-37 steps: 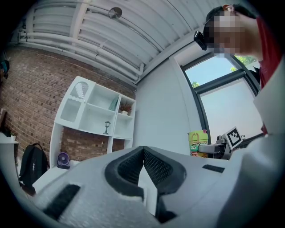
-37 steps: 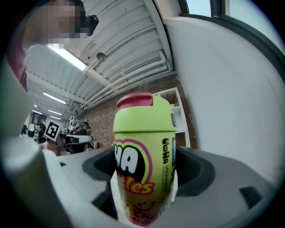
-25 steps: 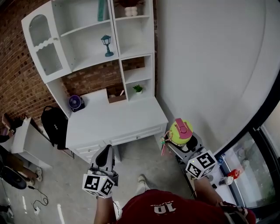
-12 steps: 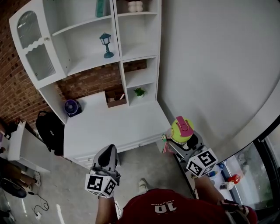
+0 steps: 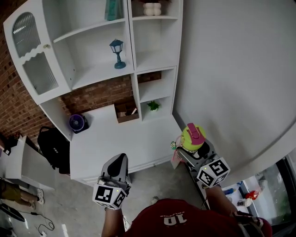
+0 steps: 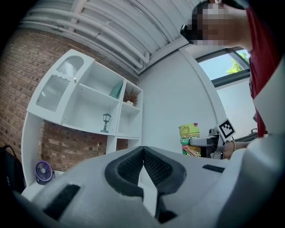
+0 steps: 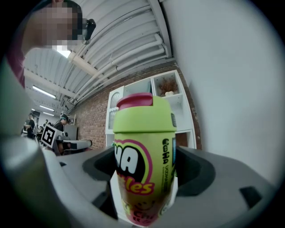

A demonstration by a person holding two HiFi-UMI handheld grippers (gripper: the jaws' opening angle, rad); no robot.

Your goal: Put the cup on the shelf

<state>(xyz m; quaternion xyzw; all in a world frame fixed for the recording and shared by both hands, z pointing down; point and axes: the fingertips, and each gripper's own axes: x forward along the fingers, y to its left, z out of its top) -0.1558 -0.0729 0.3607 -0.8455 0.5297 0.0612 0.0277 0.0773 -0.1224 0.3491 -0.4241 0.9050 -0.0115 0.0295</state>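
Observation:
A lime-green cup point(image 5: 190, 139) with a pink lid is held upright in my right gripper point(image 5: 193, 150), whose jaws are shut on its printed body point(image 7: 143, 169). It hangs beside the front right corner of the white desk point(image 5: 120, 141), below the white shelf unit point(image 5: 99, 46). My left gripper point(image 5: 117, 165) is shut with nothing in it, near the desk's front edge. In the left gripper view its pads point(image 6: 143, 165) meet, and the cup point(image 6: 190, 140) shows to the right.
On the shelves stand a teal lantern point(image 5: 117, 53), a small green plant point(image 5: 153, 105), a teal object and a white ornament point(image 5: 152, 8). A purple fan point(image 5: 76, 123) sits on the desk. A black backpack point(image 5: 52, 147) lies on the floor left. A white wall is right.
The desk and shelf unit have shifted right and lower in the head view, so the shelf fills more of it. Both grippers keep their places and their grip.

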